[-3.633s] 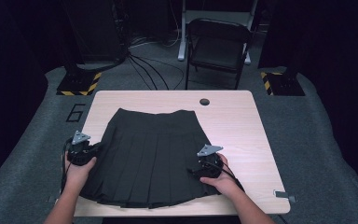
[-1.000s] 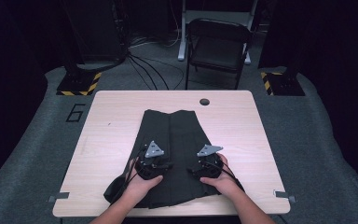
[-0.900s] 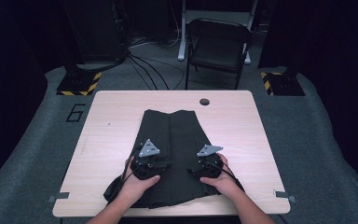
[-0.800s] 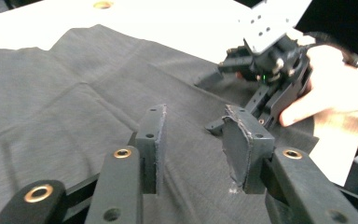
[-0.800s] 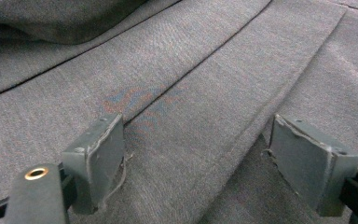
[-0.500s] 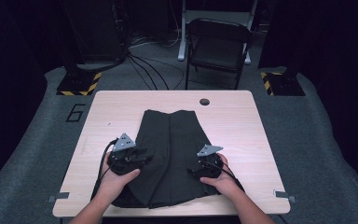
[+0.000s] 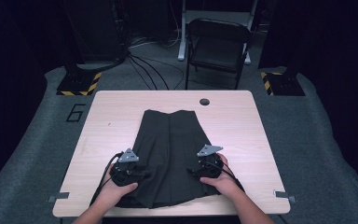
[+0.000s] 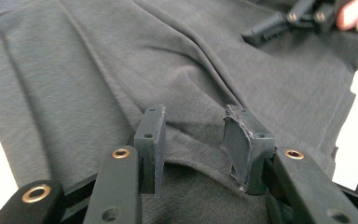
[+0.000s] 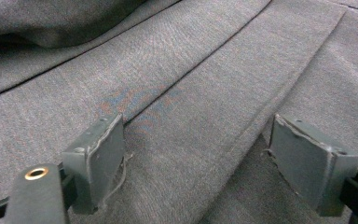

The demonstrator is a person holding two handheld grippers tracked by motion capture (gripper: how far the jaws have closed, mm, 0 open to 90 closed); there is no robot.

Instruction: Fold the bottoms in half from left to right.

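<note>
While both our hands rest near the close edge of the pale wooden table (image 7: 242, 121), a dark grey pleated fabric skirt (image 7: 172, 140) lies flat on it, its left side folded over toward the middle, its narrow waist end pointing away from us and its wide hem at our edge. A small round hole (image 7: 204, 101) sits in the tabletop beyond the skirt, well apart from it.

Our left gripper (image 7: 142, 175) sits on the skirt's lower left part, gripped by our left hand (image 7: 116, 189). In the left gripper view, its fingers (image 8: 151, 140) stand apart over the cloth, with a raised ridge of fabric lying between them; they close on nothing. Farther off in that view we see the other gripper's black tip resting on the skirt.

Our right gripper (image 7: 193, 170) sits on the skirt's lower right part, held by our right hand (image 7: 219, 179). In the right gripper view, its fingers (image 9: 98, 158) are spread wide over the pleats, and the cloth beneath them lies smooth and ungripped.

Beyond the table, a dark folding chair (image 7: 219, 46) stands on the grey carpeted floor (image 7: 317, 140), with black cables (image 7: 144, 65) running across the floor to its left.
</note>
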